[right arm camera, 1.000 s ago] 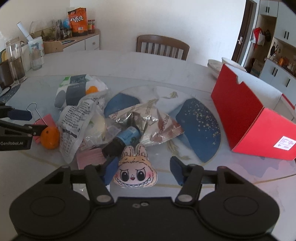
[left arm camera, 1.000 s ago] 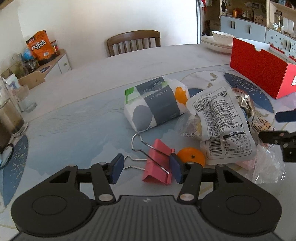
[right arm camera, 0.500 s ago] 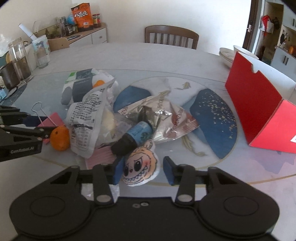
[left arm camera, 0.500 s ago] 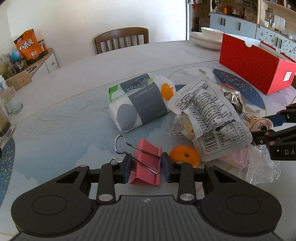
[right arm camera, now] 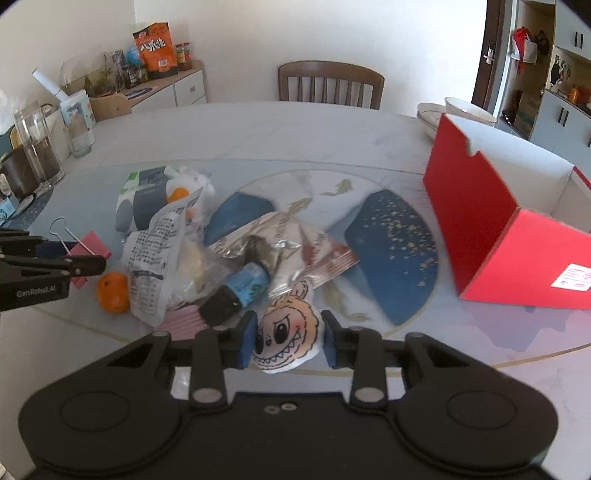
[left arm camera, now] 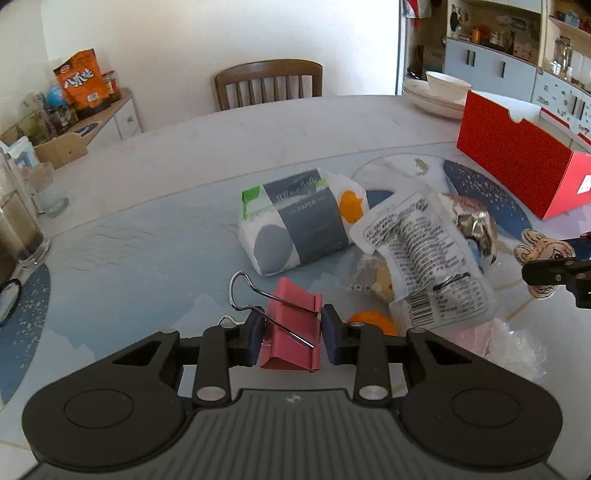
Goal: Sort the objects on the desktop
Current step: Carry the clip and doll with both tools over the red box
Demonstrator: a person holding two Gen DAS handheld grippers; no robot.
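Left gripper (left arm camera: pixel 292 338) clamps its jaws on a pink metal binder clip (left arm camera: pixel 291 334) with wire handles, low over the pale marbled counter (left arm camera: pixel 147 236). Right gripper (right arm camera: pixel 288 341), whose jaws have just been closing, pinches a flat cartoon-monster plush charm (right arm camera: pixel 286 338) beside a heap of snack packets (right arm camera: pixel 159 258), a small orange (right arm camera: pixel 112 291) and an open red cardboard box (right arm camera: pixel 476 229).

Wooden chair (left arm camera: pixel 269 85), white wall (left arm camera: pixel 221 33)
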